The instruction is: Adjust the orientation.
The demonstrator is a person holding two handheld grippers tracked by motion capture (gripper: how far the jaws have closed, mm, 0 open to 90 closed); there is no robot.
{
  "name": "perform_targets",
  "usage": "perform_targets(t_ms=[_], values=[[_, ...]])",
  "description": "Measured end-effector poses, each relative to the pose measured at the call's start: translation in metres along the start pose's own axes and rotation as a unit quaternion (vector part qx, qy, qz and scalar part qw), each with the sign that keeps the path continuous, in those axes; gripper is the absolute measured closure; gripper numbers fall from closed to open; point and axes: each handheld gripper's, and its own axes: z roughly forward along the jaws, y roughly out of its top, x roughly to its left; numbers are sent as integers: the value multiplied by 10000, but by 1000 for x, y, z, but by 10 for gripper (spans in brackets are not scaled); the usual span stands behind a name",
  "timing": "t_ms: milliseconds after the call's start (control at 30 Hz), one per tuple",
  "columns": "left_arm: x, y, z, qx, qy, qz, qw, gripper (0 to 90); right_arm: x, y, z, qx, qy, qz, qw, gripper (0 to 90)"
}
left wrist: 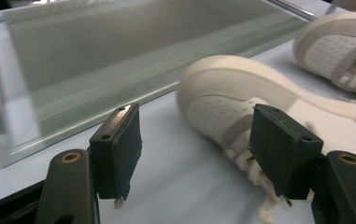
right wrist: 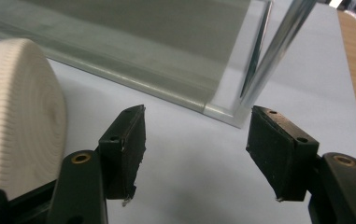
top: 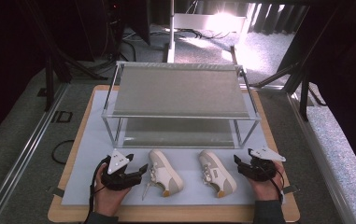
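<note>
I am holding my left gripper (top: pixel 144 169) at about seven o'clock on the worktop (top: pixel 73 186), and its jaws are standing apart — nothing is pinched between them. They are pointing at the left shoe (top: pixel 164 172), which is lying just beside them toward three o'clock. In the left gripper view the left shoe (left wrist: pixel 231 100) is sitting on the white mat (left wrist: pixel 180 182), with its toe past the right jaw and its laces hanging near that jaw's tip.

I am holding my right gripper (top: pixel 237 161) at about five o'clock, and its jaws are spread too, with only bare mat between them. The right shoe (top: pixel 217 172) is lying just beside it toward nine o'clock. In the right gripper view the right shoe's ribbed sole (right wrist: pixel 17 116) is showing next to the left jaw.

Both shoes are lying side by side, a little apart, toes pointing to about eleven o'clock. The metal shelf rack (top: pixel 180 93) is standing behind them at twelve o'clock — both its shelves are bare.
</note>
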Motion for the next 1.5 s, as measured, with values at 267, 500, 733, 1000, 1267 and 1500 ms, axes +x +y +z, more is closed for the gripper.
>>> perform_targets(t_ms=[267,500,733,1000,1267,1500], values=[[-17,5,11,98,-366,176,9991,361,3,3,-5,-68,-18,-83,9999,371],[-25,8,16,136,-470,298,9984,415,2,3,-6,-86,-56,-84,9999,371],[-24,12,21,137,-599,244,9978,429,3,4,-6,-98,-56,-112,9999,371],[-25,18,27,66,-772,185,9968,479,6,4,-5,-93,-37,-182,9998,371],[-29,27,35,64,-792,222,9966,504,5,5,-7,-126,-50,-173,9998,370],[-35,37,46,90,-776,273,9966,515,7,5,-7,-120,-28,-208,9997,370]])
